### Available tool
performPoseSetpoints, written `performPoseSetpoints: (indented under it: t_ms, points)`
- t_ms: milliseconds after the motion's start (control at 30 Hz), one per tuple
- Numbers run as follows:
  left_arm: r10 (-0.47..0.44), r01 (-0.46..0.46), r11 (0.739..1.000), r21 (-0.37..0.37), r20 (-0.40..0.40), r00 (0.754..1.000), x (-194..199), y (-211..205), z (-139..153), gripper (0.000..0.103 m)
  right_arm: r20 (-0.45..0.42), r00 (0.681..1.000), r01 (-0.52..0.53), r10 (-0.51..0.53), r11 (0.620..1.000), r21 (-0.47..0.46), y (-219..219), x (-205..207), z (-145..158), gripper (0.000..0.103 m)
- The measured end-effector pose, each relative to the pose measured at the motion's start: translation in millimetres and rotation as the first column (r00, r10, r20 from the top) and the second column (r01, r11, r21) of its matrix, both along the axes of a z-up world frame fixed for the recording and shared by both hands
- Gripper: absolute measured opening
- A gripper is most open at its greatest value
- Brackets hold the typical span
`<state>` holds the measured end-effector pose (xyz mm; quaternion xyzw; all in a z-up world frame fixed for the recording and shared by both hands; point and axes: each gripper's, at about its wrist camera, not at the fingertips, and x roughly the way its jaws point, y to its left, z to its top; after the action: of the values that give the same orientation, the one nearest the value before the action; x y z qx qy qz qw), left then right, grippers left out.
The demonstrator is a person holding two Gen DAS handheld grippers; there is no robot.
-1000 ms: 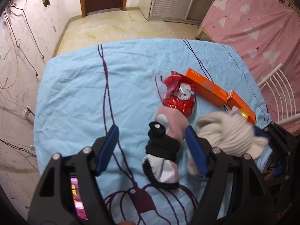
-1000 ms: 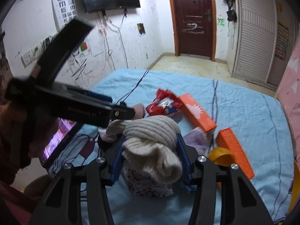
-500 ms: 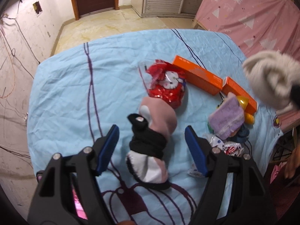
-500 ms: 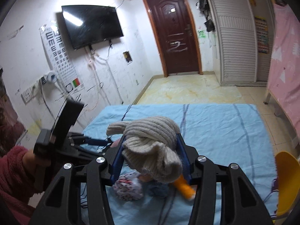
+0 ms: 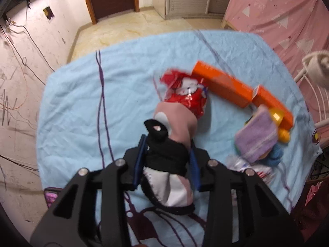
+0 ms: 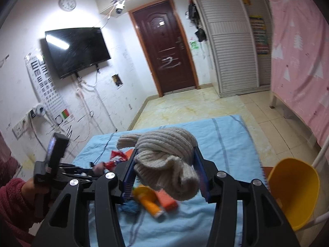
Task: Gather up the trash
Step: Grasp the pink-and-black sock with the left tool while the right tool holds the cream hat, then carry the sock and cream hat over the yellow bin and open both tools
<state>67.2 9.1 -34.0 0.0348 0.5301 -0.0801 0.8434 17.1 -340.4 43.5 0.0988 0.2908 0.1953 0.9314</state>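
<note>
Since the earlier frames, the left claw (image 5: 167, 164) has been closing and now pinches the black part of the pink, black and white sock bundle (image 5: 170, 160), which lies on the blue-covered counter (image 5: 82, 103) just below the red snack bag (image 5: 186, 94). It points steeply down. Meanwhile the right claw (image 6: 164, 170) has swung up and away, clenched on the cream knit hat (image 6: 164, 164), above the yellow bin (image 6: 294, 189).

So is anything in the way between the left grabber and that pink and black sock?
No, nothing stands between them. The left gripper has just been closing, and its blue pads already squeeze the pink and black sock on the blue sheet.
</note>
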Motion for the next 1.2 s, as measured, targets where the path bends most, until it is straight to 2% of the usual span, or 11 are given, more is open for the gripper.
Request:
performPoseSetpoints:
  t_ms: [267, 533, 733, 933, 1200]
  points:
    - [-0.056, 0.057, 0.998, -0.002, 0.103, 0.993, 5, -42, 55, 0.035, 0.007, 0.996, 0.084, -0.085, 0.995, 0.045, -56, -2, -7, 0.045]
    - [-0.162, 0.166, 0.986, -0.011, 0.148, 0.976, 15, -115, 84, 0.035, 0.005, 0.981, 0.192, -0.193, 0.978, 0.076, -118, -10, -17, 0.045]
    - [-0.252, 0.258, 0.966, -0.025, 0.140, 0.957, 19, -181, 82, 0.036, -0.009, 0.963, 0.271, -0.271, 0.959, 0.085, -163, -14, -30, 0.045]
    - [-0.360, 0.367, 0.928, -0.065, 0.100, 0.928, 21, -265, 71, 0.036, -0.036, 0.934, 0.356, -0.355, 0.932, 0.068, -205, -14, -49, 0.045]
    - [-0.426, 0.429, 0.899, -0.085, 0.046, 0.903, 29, -356, 50, 0.036, -0.080, 0.896, 0.441, -0.438, 0.897, 0.034, -249, -4, -80, 0.045]
